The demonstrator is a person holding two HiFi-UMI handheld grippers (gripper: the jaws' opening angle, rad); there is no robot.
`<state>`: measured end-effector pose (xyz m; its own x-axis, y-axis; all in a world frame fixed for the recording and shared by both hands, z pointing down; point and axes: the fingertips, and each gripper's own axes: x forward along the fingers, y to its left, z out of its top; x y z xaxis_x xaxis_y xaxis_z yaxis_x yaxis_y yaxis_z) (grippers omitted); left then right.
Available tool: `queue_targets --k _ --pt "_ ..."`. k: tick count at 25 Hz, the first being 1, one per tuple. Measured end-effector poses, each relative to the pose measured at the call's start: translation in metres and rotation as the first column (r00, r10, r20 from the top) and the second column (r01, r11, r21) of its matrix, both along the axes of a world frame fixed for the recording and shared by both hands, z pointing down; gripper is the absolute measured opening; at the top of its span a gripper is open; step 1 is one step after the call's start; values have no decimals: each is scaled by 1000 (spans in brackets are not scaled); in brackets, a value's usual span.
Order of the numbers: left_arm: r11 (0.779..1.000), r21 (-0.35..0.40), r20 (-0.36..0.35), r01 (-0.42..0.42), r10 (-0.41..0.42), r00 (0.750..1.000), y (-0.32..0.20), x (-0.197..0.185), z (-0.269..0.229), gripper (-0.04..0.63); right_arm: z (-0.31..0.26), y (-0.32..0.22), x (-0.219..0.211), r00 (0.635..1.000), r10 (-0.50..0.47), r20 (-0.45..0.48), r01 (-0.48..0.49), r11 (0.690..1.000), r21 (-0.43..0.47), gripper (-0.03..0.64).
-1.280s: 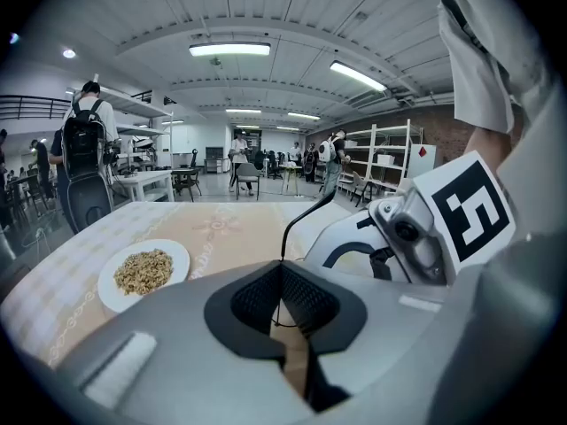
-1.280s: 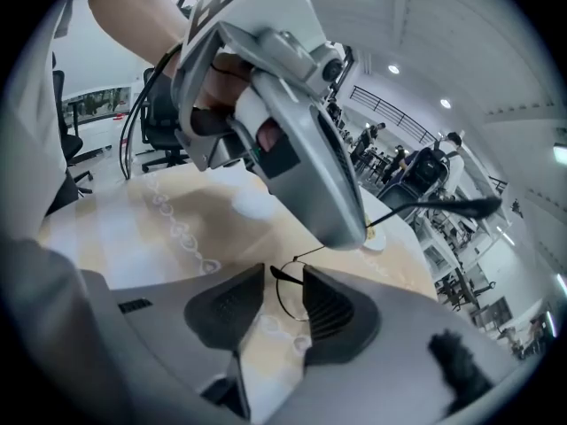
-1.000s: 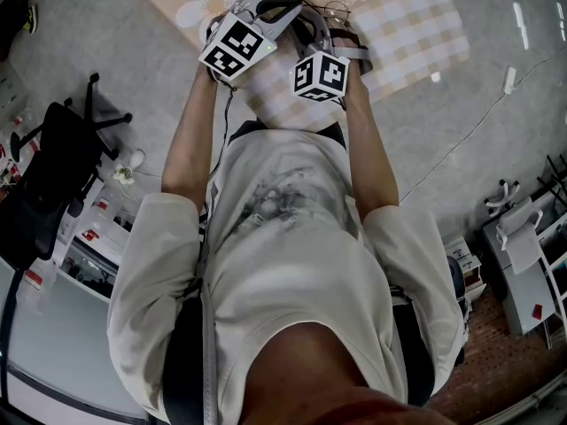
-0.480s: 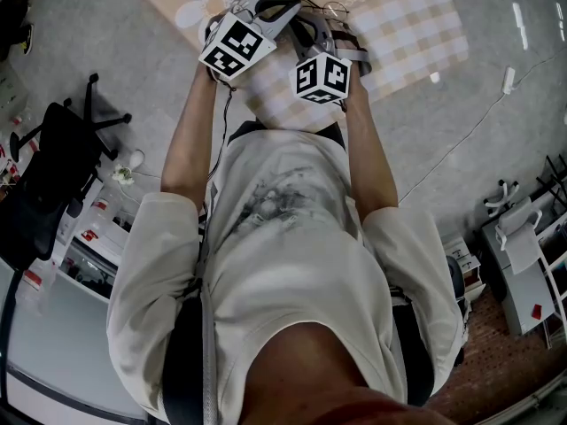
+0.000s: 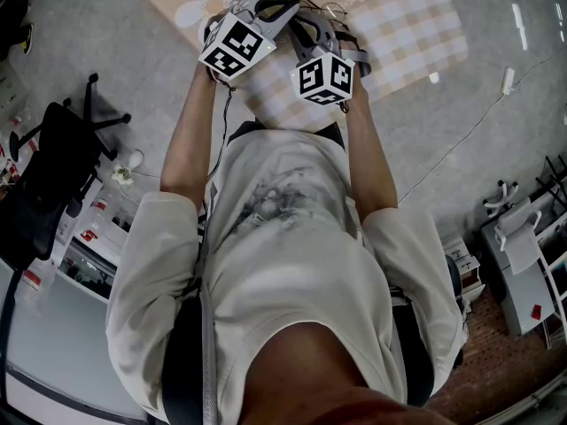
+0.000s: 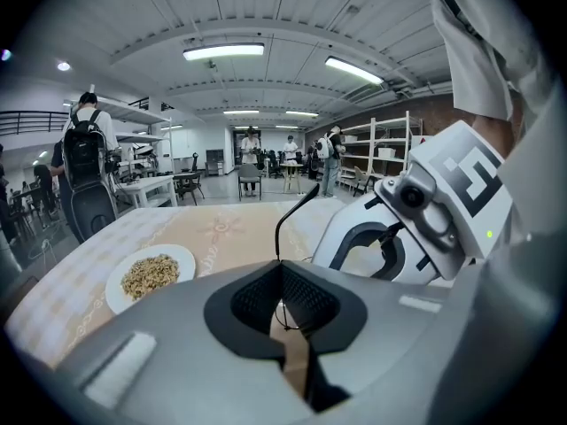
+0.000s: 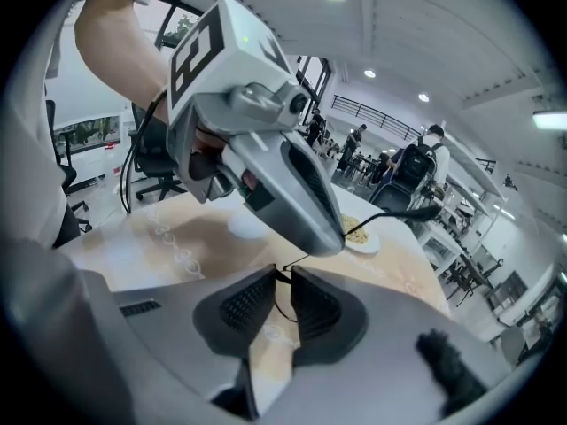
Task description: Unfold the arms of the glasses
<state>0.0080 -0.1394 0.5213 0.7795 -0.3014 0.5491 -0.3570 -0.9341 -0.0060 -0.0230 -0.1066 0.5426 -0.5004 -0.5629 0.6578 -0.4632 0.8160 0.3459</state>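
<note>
Though clenched in left gripper's [image 6: 282, 267] jaws, glasses [image 6: 276, 237] loose between right gripper's [image 7: 285, 277] (just closing).

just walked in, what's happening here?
A person holds a gripper in each hand above a table with a checked cloth, working on a pair of thin wire glasses. The left gripper has its fingers shut on the frame, with one arm of the glasses sticking up past them. The right gripper has just been closing its fingers around another thin part of the frame. A narrow gap shows there, so it is not clearly pinching yet.
</note>
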Motion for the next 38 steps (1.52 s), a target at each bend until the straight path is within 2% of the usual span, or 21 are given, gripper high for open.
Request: queue_targets --k 9,38 --pt "1000 3 -26 12 -12 1000 0 0 -3 11 -9 -4 2 1000 4 -24 -3 999 45 41" --pt "1000 0 -33 27 -27 999 9 -3 -2 11 -53 -11 35 984 178 28 -180 971 158 25"
